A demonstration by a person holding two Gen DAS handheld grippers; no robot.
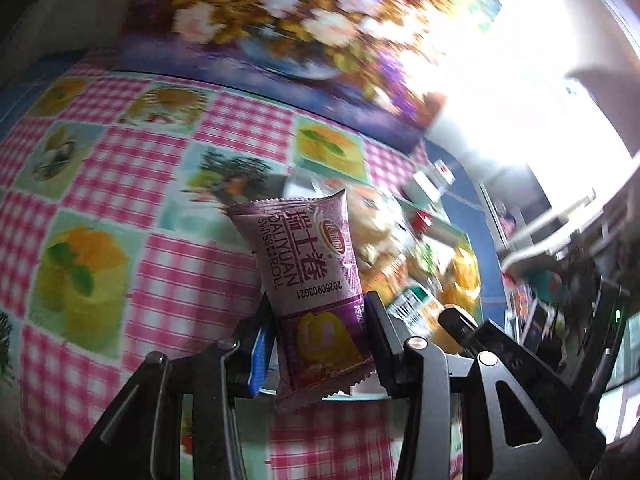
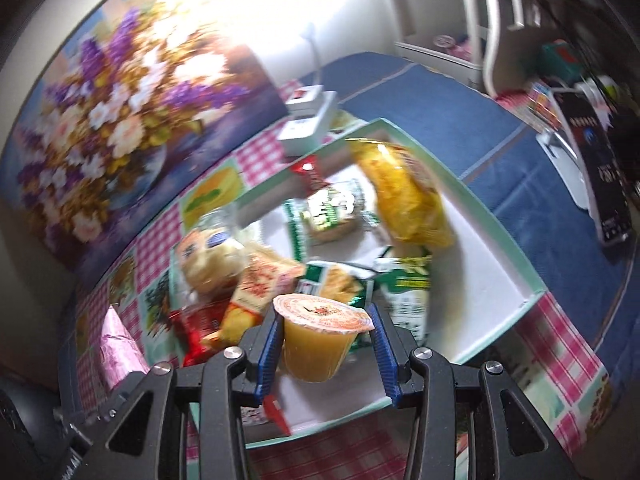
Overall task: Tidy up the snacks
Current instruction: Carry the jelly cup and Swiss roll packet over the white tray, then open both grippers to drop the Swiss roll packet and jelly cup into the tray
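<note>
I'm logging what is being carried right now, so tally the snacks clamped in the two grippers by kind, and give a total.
Purple Swiss roll packet, in the left gripper: 1
Orange jelly cup, in the right gripper: 1
Total held: 2
The snacks in the box are too blurred to count.

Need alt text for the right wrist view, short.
The right gripper holds a sealed orange jelly cup between its blue fingers, above a shallow white box filled with mixed snack packets. The box sits on a pink checked tablecloth.
</note>
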